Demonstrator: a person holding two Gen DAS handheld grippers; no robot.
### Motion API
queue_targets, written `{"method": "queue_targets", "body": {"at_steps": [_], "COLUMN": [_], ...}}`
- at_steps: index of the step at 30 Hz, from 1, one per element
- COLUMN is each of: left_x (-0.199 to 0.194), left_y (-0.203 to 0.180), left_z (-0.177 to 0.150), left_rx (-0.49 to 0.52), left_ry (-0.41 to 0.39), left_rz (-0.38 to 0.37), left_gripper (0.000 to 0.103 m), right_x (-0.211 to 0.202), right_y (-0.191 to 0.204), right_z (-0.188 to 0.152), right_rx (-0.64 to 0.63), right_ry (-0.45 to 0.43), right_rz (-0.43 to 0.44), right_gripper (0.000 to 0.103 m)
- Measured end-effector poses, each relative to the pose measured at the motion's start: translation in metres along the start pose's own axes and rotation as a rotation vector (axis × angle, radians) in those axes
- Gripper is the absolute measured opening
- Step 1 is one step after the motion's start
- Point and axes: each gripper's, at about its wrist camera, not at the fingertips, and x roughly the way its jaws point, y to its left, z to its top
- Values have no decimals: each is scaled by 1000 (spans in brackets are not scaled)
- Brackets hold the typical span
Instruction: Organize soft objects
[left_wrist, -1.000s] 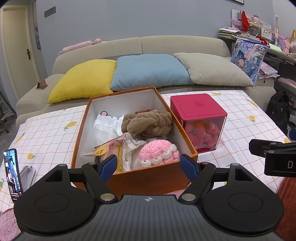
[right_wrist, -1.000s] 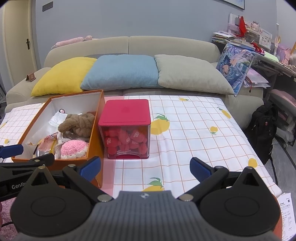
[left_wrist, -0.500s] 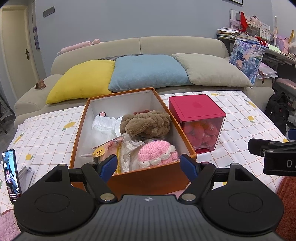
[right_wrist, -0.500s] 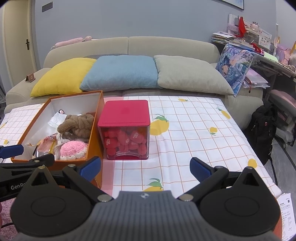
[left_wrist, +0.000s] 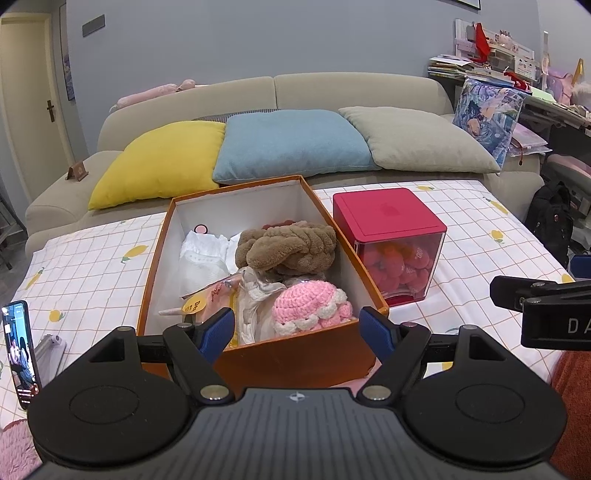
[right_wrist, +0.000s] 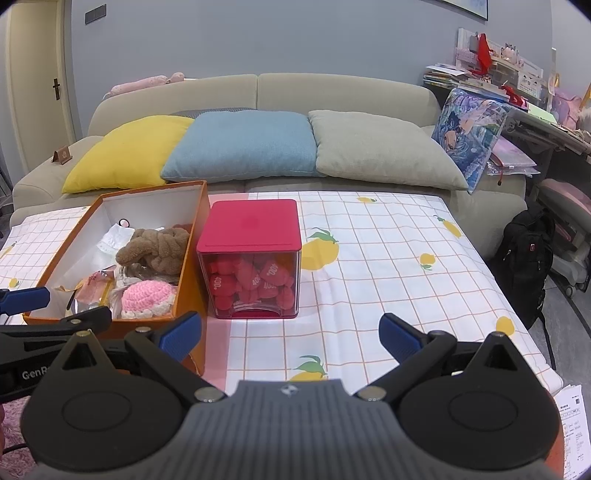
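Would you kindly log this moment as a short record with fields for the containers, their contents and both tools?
surface: table with fruit-print checked cloth
open container: orange box, no lid on it
box contents: brown plush item, pink crochet item, white cloth, wrapped packets
closed container: clear cube with red lid, right of the box, holding red soft pieces
left tool: open, empty, in front of the box
right tool: open, empty, over the cloth

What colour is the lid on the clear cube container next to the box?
Red lid, matching the red pieces inside; the right wrist view shows it best.
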Motion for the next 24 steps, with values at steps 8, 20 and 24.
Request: {"method": "queue_targets", "body": {"at_steps": [8, 20, 24], "left_x": [0, -1, -1], "left_y": [0, -2, -2], "left_z": [0, 0, 0], "left_rx": [3, 12, 13], "left_ry": [-2, -5, -6], "left_rz": [-3, -13, -12], "left_gripper": [90, 90, 90], "right_x": [0, 1, 1], "right_y": [1, 2, 2], "right_z": [-1, -2, -4], "right_rx": [0, -2, -5], "right_ry": [0, 3, 4], "right_rz": [-1, 0, 3], "right_gripper": [100, 100, 100]}}
